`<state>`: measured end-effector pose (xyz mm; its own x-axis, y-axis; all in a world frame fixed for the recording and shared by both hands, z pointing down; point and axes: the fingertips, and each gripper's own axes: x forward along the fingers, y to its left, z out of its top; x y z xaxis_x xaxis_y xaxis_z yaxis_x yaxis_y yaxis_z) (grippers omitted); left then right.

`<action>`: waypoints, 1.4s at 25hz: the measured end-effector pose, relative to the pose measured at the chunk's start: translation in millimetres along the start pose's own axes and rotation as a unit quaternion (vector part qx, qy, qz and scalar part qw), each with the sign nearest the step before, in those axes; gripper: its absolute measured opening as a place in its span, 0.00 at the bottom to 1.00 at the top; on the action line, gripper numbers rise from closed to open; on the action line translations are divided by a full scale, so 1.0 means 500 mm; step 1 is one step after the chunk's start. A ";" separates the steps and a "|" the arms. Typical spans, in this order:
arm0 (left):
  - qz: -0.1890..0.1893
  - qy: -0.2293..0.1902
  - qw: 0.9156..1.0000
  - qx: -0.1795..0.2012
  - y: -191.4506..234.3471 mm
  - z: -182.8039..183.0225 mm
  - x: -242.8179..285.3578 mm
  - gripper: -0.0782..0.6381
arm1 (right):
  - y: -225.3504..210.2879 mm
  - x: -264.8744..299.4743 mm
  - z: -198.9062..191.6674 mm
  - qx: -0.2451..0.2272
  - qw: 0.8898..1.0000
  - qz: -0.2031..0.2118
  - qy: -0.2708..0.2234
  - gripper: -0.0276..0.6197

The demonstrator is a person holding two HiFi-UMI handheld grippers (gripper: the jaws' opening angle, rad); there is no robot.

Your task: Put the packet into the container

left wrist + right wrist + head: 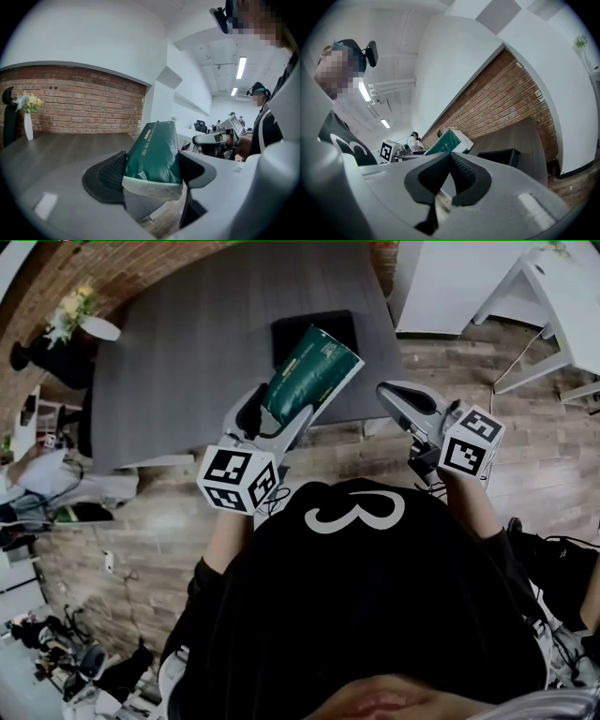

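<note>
Packet (311,374) – dark green, with a pale end – clamped in the left gripper (279,411), jaws set wide and pressing on both its sides, free end tilted up and away from the person. Held in the air over the near edge of the grey table (187,362), and in the head view lying across the near right part of the black container (295,329) standing on that table. In the left gripper view, packet (154,152) filling the gap between the two black pads (108,176), pale end nearest the camera. Right gripper (394,395) level beside it, apart from the packet and to its right – jaws drawn together, tips touching, nothing between them, as in the right gripper view (450,159). There too, the packet (446,140) off to the left and the container (499,157) on the table in front of a brick wall (501,103). White vase of yellow flowers (75,310) at the table's far left corner. Wooden floor (525,427) below, black shirt (356,596) with a white figure on it in the foreground
</note>
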<state>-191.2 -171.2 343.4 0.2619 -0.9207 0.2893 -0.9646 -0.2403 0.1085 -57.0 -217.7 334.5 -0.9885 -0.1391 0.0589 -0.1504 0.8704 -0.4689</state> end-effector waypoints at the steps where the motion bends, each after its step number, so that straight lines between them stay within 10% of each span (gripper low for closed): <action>1: 0.001 -0.002 1.000 0.008 0.004 0.008 0.007 0.63 | -0.007 -0.003 0.008 -0.003 1.000 -0.002 -0.003 0.05; 16: -0.054 0.013 0.991 0.120 0.108 0.079 0.154 0.63 | -0.126 0.034 0.045 0.020 0.998 -0.051 -0.018 0.05; 35: -0.191 0.108 0.946 0.237 0.184 -0.031 0.334 0.63 | -0.263 0.057 0.029 0.079 0.989 -0.121 -0.011 0.05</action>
<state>-235.5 -342.4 416.2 0.5449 -0.6664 0.5089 -0.6898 -0.7014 -0.1798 -65.1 -342.9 384.8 -0.9232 -0.3462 0.1670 -0.3763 0.7256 -0.5761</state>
